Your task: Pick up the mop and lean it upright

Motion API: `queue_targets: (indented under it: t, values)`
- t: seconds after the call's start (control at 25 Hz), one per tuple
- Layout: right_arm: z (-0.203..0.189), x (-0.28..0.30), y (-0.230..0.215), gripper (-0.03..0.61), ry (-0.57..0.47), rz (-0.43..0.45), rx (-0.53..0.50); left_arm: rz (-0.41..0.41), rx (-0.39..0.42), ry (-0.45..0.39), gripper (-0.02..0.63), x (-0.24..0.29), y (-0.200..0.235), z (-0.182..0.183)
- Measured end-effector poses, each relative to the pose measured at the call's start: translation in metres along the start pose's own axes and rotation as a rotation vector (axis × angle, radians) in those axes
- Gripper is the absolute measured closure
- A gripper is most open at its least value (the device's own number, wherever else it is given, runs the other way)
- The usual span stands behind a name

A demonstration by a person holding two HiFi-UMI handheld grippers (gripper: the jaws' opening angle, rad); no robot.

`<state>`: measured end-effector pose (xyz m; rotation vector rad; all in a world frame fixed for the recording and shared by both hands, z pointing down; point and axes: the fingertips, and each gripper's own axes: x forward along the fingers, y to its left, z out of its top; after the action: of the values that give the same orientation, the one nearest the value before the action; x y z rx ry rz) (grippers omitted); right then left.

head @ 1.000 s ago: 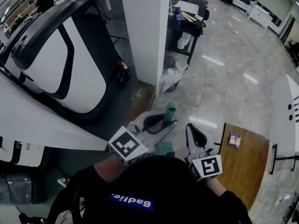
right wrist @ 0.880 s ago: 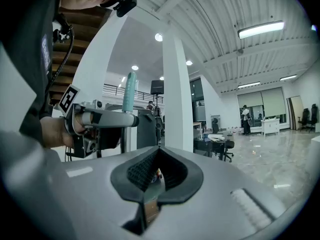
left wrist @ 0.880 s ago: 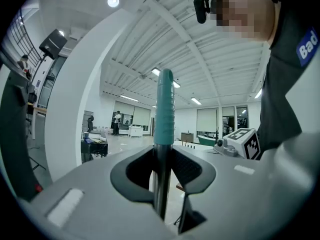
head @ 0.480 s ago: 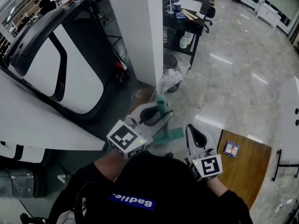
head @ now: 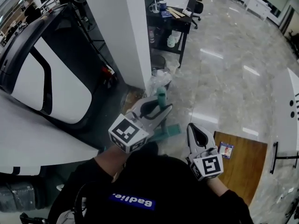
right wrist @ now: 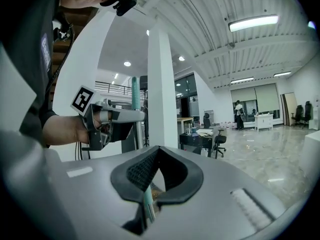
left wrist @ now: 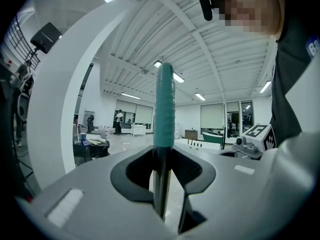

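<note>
Jaws of the left gripper (left wrist: 161,156) were clenched on the mop (left wrist: 164,104), pads on the dark shaft just under the teal grip, handle upright. Jaws of the right gripper (right wrist: 157,156) were closed together with nothing held; a teal sliver showed in the slit beneath them, source not determinable.

Recorded in the head view only:
- marble floor (head: 224,87)
- white-and-black pod (head: 51,83) at left
- white pillar (head: 126,31) beside it
- black cart (head: 170,20) beyond the pillar, loaded with small items
- wooden board (head: 240,167) near the right gripper, with a small blue card (head: 226,150) on it
- plastic bags (head: 159,80) at the pillar's foot
- the mop's teal head (head: 167,130), low beside the left gripper; contact with the floor could not be told

Recorded in the left gripper view only:
- ribbed white ceiling (left wrist: 215,49) with strip lights
- the right gripper's marker cube (left wrist: 259,134) at the right

Recorded in the right gripper view only:
- the hand (right wrist: 60,129) around the left gripper, with the teal grip standing above it
</note>
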<state>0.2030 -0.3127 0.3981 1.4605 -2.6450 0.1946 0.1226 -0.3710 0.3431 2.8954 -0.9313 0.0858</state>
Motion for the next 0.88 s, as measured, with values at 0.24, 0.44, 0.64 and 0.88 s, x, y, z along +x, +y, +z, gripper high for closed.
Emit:
queue_targets:
  t: [0.24, 0.44, 0.64, 0.88]
  values:
    - [0.005, 0.031, -0.020, 0.574, 0.027, -0.033, -0.013, -0.024, -0.012, 0.013, 0.494, 0.021, 0.032, -0.006]
    - [0.017, 0.081, -0.026, 0.574, 0.033, -0.030, -0.029, -0.043, -0.027, 0.029, 0.492, 0.034, 0.070, -0.010]
    - [0.027, 0.128, -0.025, 0.574, 0.048, -0.024, -0.026, -0.066, -0.052, 0.038, 0.492, 0.039, 0.107, -0.020]
    - [0.029, 0.177, -0.019, 0.574, 0.082, -0.022, -0.034, -0.072, -0.076, 0.035, 0.491, 0.044, 0.154, -0.031]
